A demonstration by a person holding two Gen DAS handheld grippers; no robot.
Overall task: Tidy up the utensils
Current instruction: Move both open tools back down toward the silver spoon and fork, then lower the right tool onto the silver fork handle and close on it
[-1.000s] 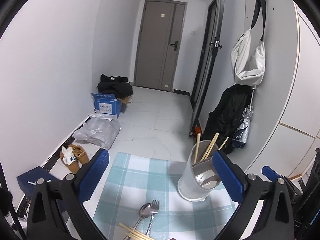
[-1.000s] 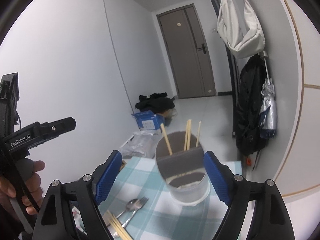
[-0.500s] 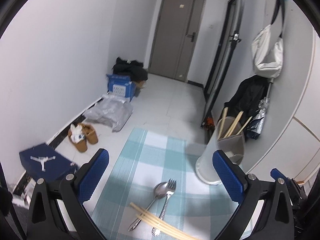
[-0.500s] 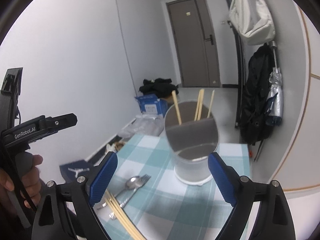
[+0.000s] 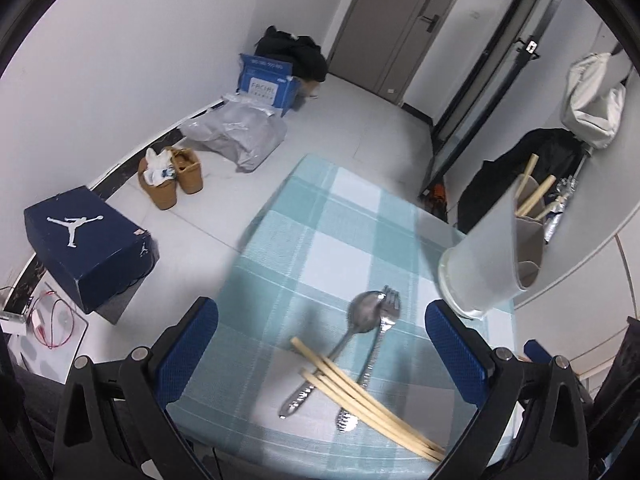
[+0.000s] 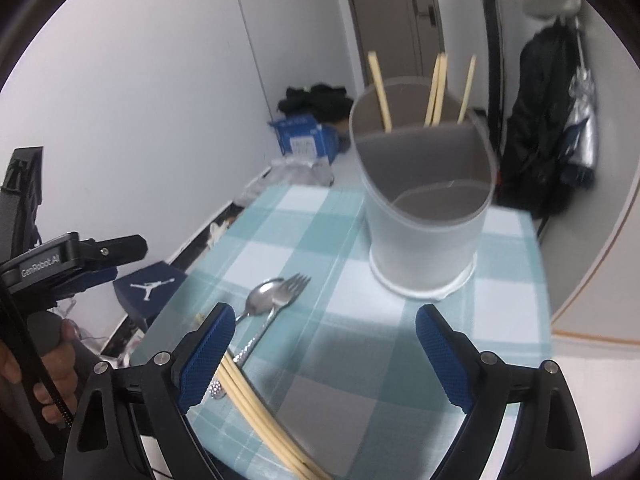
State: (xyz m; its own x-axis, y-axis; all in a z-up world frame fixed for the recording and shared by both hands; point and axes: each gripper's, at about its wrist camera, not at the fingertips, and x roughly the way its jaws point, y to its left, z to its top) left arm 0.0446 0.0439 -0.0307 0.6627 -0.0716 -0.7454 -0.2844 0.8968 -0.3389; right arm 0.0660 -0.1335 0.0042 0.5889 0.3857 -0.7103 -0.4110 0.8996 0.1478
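A grey-white utensil holder (image 5: 486, 264) with a divider stands at the table's far right and holds several chopsticks (image 6: 436, 88); it also shows in the right wrist view (image 6: 424, 240). A spoon (image 5: 354, 328), a fork (image 5: 380, 340) and loose chopsticks (image 5: 360, 392) lie on the checked cloth. My left gripper (image 5: 322, 348) is open and empty above them. My right gripper (image 6: 322, 356) is open and empty, with the chopsticks (image 6: 256, 404) by its left finger and the holder ahead.
The small table has a teal checked cloth (image 5: 320, 240). On the floor to the left are a navy shoe box (image 5: 88, 244), brown shoes (image 5: 172, 176), a grey bag (image 5: 240, 136) and a blue carton (image 5: 266, 84). A curved wall (image 6: 600, 240) stands at the right.
Both grippers tilted down and moved in over the table. The spoon, fork and loose chopsticks now sit between the left fingers; the holder looms closer to the right gripper.
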